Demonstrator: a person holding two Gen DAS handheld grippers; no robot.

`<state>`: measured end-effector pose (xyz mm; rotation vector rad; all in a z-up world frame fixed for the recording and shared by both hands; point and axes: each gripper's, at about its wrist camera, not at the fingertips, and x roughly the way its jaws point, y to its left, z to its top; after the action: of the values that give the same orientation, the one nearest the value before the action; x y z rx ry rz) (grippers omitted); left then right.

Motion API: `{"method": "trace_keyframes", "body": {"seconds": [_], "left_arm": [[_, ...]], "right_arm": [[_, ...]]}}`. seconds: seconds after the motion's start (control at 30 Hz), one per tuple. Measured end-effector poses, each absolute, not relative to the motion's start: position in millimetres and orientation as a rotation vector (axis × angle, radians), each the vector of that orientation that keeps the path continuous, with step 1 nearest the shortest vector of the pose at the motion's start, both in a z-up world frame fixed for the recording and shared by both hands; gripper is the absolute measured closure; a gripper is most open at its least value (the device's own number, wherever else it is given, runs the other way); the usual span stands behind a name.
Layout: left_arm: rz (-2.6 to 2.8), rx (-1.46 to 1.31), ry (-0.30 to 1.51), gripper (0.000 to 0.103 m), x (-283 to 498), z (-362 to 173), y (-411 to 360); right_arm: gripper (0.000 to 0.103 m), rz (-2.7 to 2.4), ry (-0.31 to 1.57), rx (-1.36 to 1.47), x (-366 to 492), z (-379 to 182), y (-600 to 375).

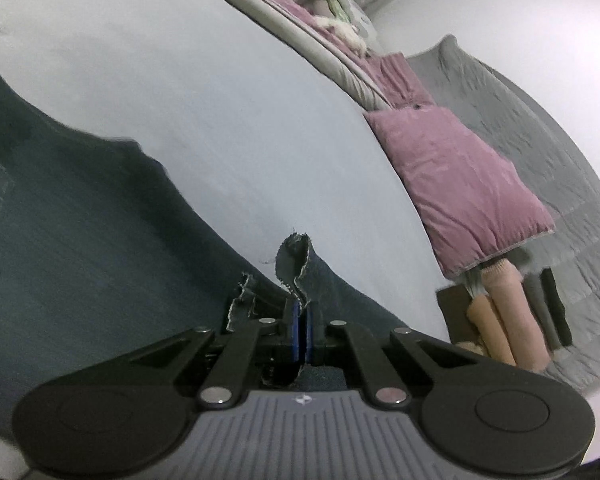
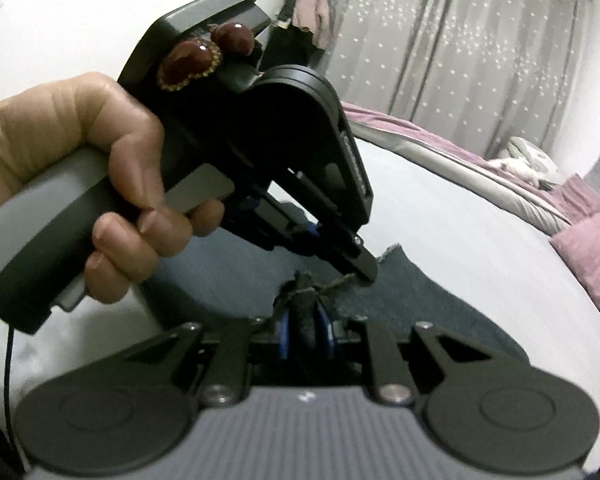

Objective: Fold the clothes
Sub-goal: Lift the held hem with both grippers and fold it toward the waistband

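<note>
A pair of dark blue jeans (image 1: 80,232) lies on the white bed sheet (image 1: 220,100). My left gripper (image 1: 302,320) is shut on a frayed hem of the jeans, which sticks up past the blue pads. In the right wrist view my right gripper (image 2: 305,332) is shut on a bunched frayed hem of the jeans (image 2: 420,300). The left gripper (image 2: 364,268), held in a hand, is just above and to the right of it, its fingers pinching the same denim edge.
A pink pillow (image 1: 472,184) lies at the right edge of the sheet, with a grey quilt (image 1: 540,128) beyond. Folded clothes (image 1: 508,312) sit below the pillow. A sparkly grey curtain (image 2: 460,48) hangs behind the bed.
</note>
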<state>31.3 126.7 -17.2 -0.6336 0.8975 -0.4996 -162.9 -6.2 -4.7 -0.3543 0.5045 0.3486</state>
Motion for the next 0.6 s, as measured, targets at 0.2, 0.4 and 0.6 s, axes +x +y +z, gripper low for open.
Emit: {"method": "trace_keyframes", "body": {"seconds": [0.2,0.4,0.6], "left_arm": [[-0.432,-0.629,0.862,0.101,35,-14,161],[-0.369,-0.62,0.846,0.101,38,-16,183],[-0.321,-0.615,0.843,0.101,39,-23,200]], "right_arm": [[0.088,0.407,0.493,-0.32,-143,-3,26],[0.088,0.452,0.507,-0.269,-126,-6,49],[0.088,0.486,0.518,-0.242,-114,-12,64]]}}
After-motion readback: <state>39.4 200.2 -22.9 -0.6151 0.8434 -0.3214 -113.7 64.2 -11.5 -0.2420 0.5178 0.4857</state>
